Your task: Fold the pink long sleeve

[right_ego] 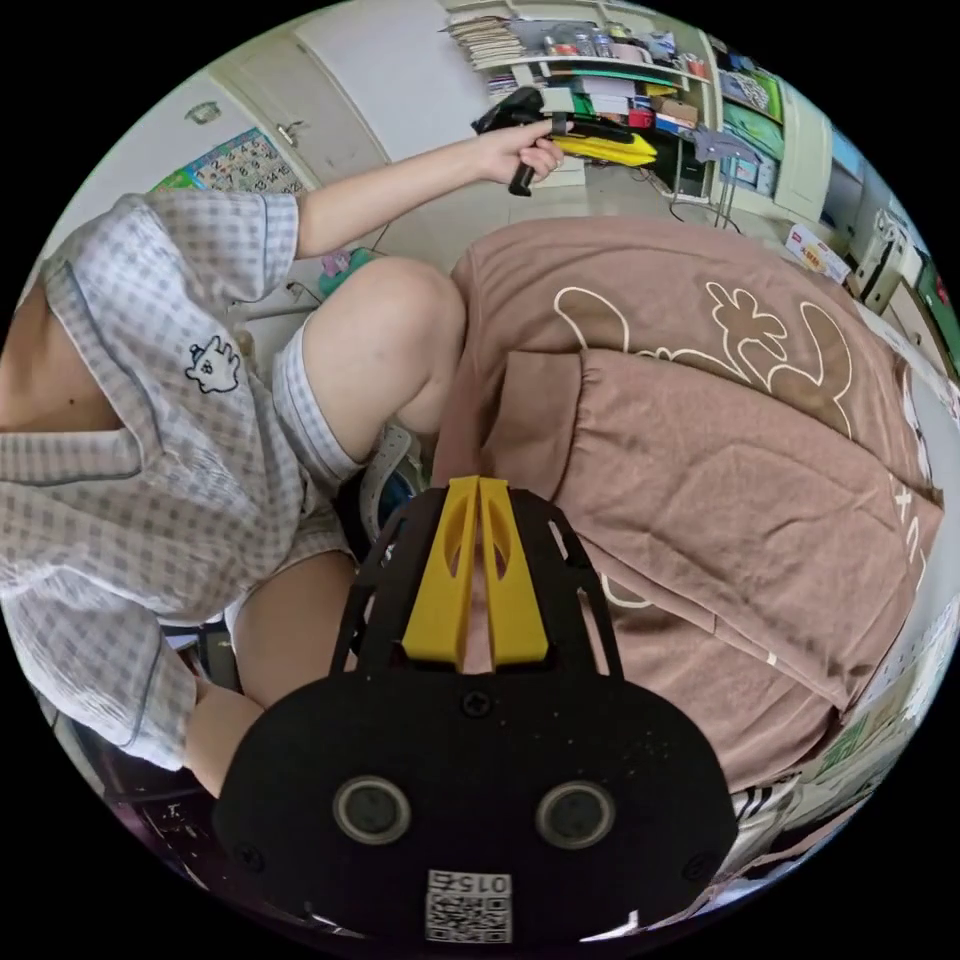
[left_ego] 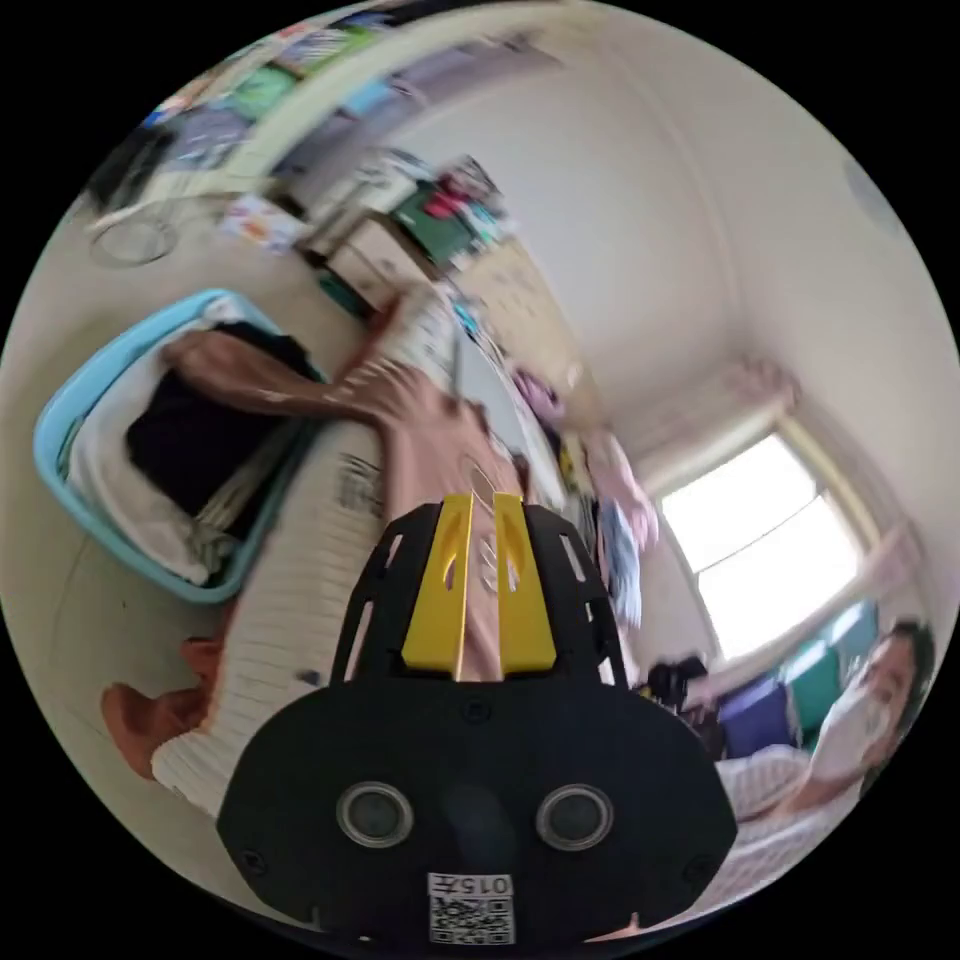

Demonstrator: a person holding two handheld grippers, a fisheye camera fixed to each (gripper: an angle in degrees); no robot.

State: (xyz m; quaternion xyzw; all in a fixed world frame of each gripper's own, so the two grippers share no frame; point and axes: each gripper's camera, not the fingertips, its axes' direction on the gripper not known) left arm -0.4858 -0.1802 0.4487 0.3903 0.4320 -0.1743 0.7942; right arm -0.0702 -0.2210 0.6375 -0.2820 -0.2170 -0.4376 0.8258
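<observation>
The pink long sleeve, with a cream outline drawing on its front, lies spread out with one sleeve folded across the body. My right gripper is at the garment's near edge beside the sleeve cuff, its yellow jaws shut with pink cloth showing between them. A hand holds my left gripper in the air beyond the garment's far edge, with nothing hanging from it. In the left gripper view, my left gripper is shut to a narrow slit, and the pink garment lies beyond its tips.
A light blue laundry basket holds dark and white clothes. A white ribbed surface lies under the garment. The person sits close by, knee against the garment's edge. Shelves and a bright window stand further off.
</observation>
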